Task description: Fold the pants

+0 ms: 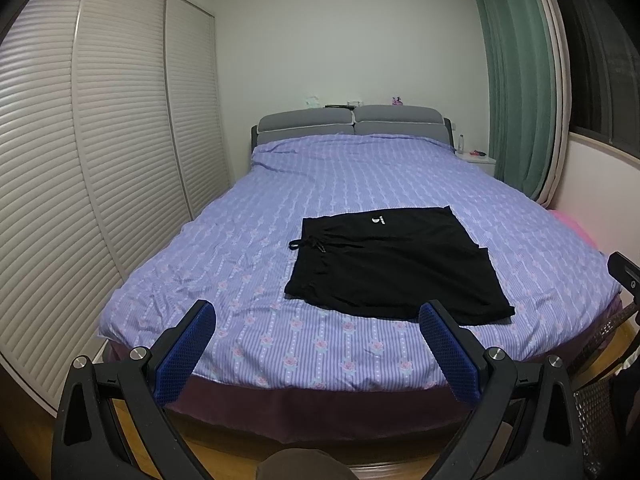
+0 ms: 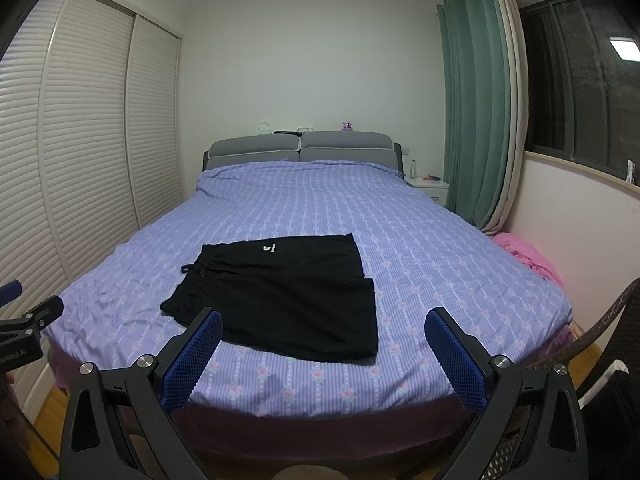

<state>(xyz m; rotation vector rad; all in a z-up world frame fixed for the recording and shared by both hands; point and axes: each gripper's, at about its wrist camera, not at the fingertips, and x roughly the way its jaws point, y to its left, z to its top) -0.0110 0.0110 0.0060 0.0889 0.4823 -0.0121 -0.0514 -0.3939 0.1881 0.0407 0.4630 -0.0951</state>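
Note:
Black shorts (image 1: 396, 264) lie flat on the purple bedspread (image 1: 248, 208), waistband and drawstring to the left, legs to the right, a small white logo on the far leg. They also show in the right wrist view (image 2: 280, 296). My left gripper (image 1: 318, 314) is open and empty, held above the foot of the bed, short of the shorts' near edge. My right gripper (image 2: 324, 322) is open and empty, also at the foot of the bed, its left finger over the shorts' near edge in view. The left gripper's body (image 2: 28, 328) shows at the right wrist view's left edge.
White louvred wardrobe doors (image 1: 100, 160) run along the left. A grey headboard (image 1: 352, 122) and a white nightstand (image 2: 428, 186) stand at the back. Green curtains (image 2: 472, 112) and a window are on the right. A pink cloth (image 2: 528, 256) and a wicker chair (image 2: 592, 336) are by the bed's right side.

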